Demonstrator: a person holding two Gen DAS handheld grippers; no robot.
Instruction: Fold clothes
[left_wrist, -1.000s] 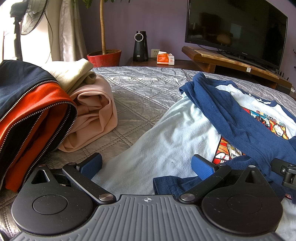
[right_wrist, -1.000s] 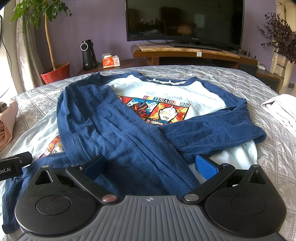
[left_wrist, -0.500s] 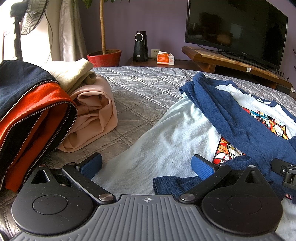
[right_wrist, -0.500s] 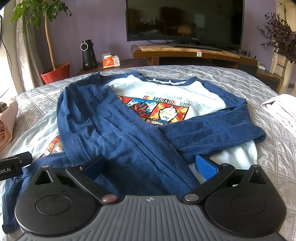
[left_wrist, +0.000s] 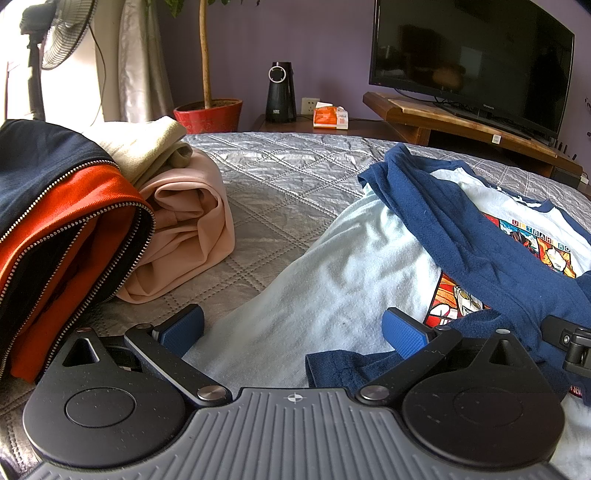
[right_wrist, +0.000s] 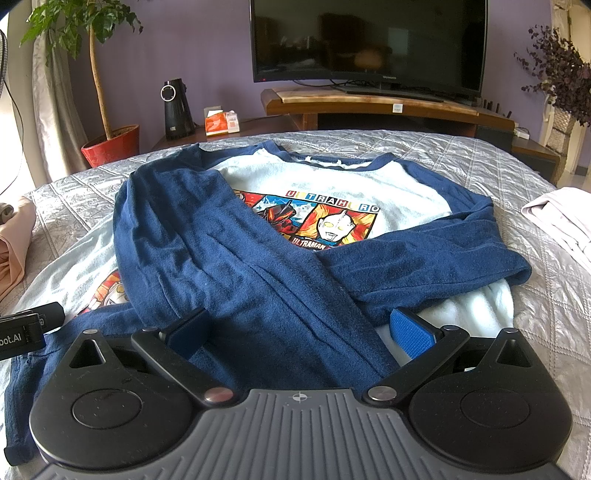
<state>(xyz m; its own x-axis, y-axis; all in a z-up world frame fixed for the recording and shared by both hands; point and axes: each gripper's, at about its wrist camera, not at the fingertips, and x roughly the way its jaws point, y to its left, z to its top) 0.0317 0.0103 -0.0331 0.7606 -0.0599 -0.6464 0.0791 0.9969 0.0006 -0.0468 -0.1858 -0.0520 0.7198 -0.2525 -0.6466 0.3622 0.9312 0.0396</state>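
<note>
Fingers, left: left gripper spread wide, holding nothing; pale shirt body lies between the pads, navy hem just inside the right pad.
Fingers, right: right gripper spread wide, empty; crossed navy sleeves run between the pads, left pad resting against the cloth as far as can be told.
Shirt: flat on the bed, collar far from the fingers, print facing up, both sleeves folded across the chest.
Other clothes: folded pile beyond the left finger of the left gripper, well apart from the shirt; white garment beyond the right finger of the right gripper.
Step, judged: grasp the near hem at both corners and fold toward the collar.
Method: pinch both layers, keep sleeves trapped inside, lift both sides level, lay hem square to collar.
Risk: sleeves slipping out.
</note>
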